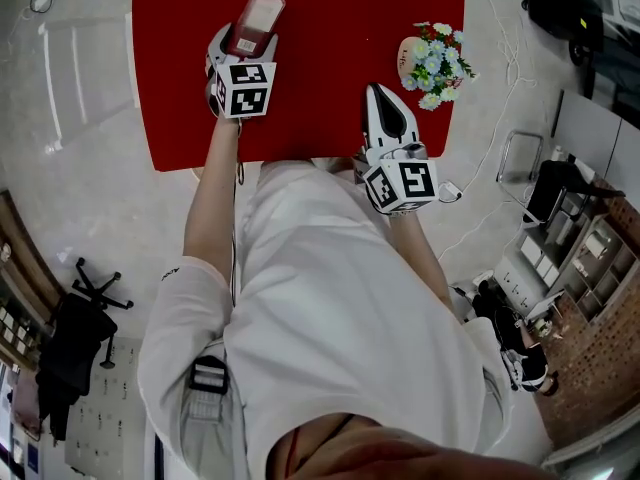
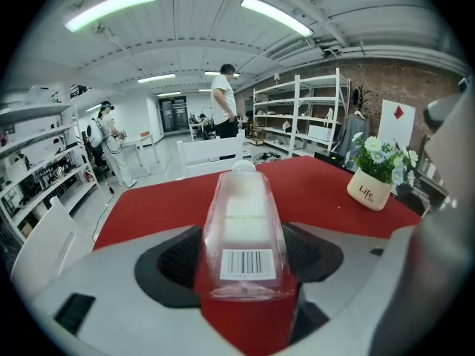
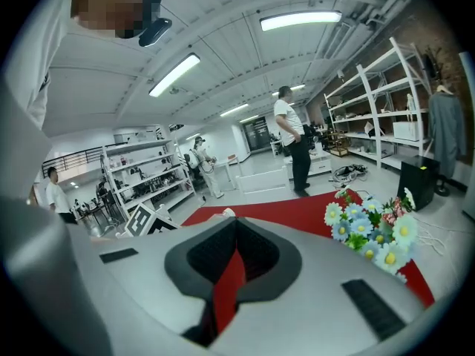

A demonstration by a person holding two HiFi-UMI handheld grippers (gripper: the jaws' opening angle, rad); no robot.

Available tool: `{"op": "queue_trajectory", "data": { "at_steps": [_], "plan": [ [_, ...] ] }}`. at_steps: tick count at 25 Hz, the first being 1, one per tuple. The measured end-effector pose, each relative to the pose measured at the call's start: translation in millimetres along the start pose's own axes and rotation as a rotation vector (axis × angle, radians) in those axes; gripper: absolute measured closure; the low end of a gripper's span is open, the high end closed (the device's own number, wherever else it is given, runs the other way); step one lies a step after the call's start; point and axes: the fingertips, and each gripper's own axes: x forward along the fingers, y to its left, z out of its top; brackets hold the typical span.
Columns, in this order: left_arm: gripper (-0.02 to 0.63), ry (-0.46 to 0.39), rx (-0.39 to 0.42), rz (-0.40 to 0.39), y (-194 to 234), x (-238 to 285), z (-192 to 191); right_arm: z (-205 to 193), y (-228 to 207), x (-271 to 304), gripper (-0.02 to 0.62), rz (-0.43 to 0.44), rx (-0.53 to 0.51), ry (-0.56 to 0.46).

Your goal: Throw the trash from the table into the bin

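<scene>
The red worktop [image 1: 330, 98] filled the area ahead of the person. The left hand-held gripper [image 1: 245, 40] was clamped on a bottle [image 1: 258, 16]. The right hand-held gripper [image 1: 385, 98] was clenched on nothing, near the worktop's near edge. A pot of flowers [image 1: 432, 56] stood at the right. The bottle (clear, white cap, barcode label) lay over the worktop's left part, cap pointing away from the person.

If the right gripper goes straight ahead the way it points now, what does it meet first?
Probably the red table: the right gripper, jaws together, points slightly down over its bare top. The flower pot stands right of that line, though depth is unclear.
</scene>
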Motion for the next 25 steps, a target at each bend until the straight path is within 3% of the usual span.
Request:
{"op": "queue_trajectory", "data": {
  "at_steps": [11, 19, 25],
  "plan": [
    [0.264, -0.212, -0.114, 0.206, -26, -114, 19, -6, 3, -49, 0.586, 0.192, -0.042, -0.032],
    [0.264, -0.346, -0.225, 0.398, -75, -217, 1, -29, -14, -99, 0.586, 0.325, -0.065, -0.002],
    [0.264, -0.427, -0.289, 0.607, -105, -295, -36, -34, -1, -115, 0.586, 0.458, -0.115, -0.002]
  ]
}}
